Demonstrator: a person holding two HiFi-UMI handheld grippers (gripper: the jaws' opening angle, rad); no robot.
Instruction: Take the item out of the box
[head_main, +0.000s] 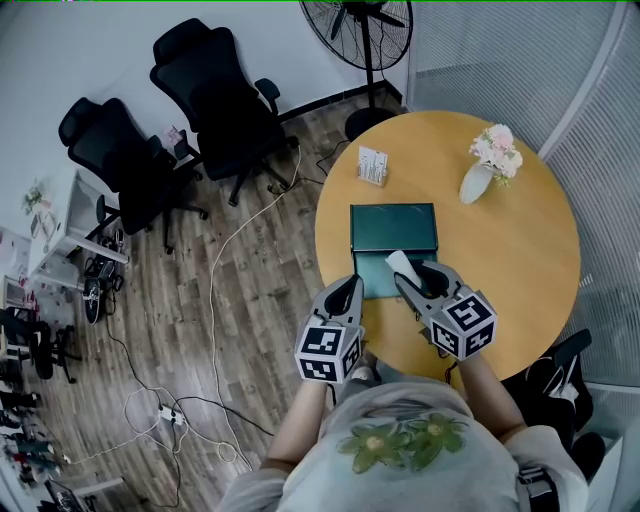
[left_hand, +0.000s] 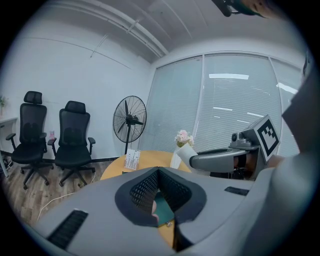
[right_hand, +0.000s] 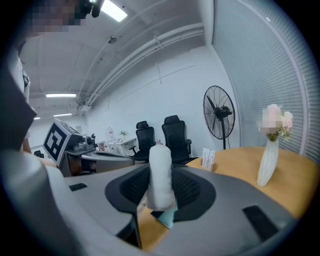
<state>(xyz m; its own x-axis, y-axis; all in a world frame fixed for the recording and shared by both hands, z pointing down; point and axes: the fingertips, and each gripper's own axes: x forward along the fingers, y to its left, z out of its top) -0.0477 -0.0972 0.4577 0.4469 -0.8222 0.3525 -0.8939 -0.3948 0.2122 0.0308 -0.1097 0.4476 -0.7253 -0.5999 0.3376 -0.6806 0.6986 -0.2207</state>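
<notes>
- White, cloth-like roll (right_hand: 160, 167): we have it clamped in the right gripper (head_main: 412, 272), whose jaws are closed onto its lower part, so most of the roll stands up past the tips.
- It sits over the near half of the dark green rectangular box (head_main: 393, 229). The box lies open in 2 halves on the round wooden desk (head_main: 520, 250), between the centre and the near edge. We can't tell whether the roll has cleared the box yet.
- We have the left gripper (head_main: 352, 288) at the box's left side, by the near edge of the desk. Its jaws are closed tip to tip with nothing clearly caught between them. Green shows only through the gap behind the tips.
- The roll looks light and soft to us, so it will likely squash and not crack. Its fabric surface should grip the ribbed pads well.
- We would hold it across the middle with gentle pressure. A hold this low could let it tip or slide.
- We judge that the left gripper is best kept on the box, so the box does not lift along with the roll.
</notes>
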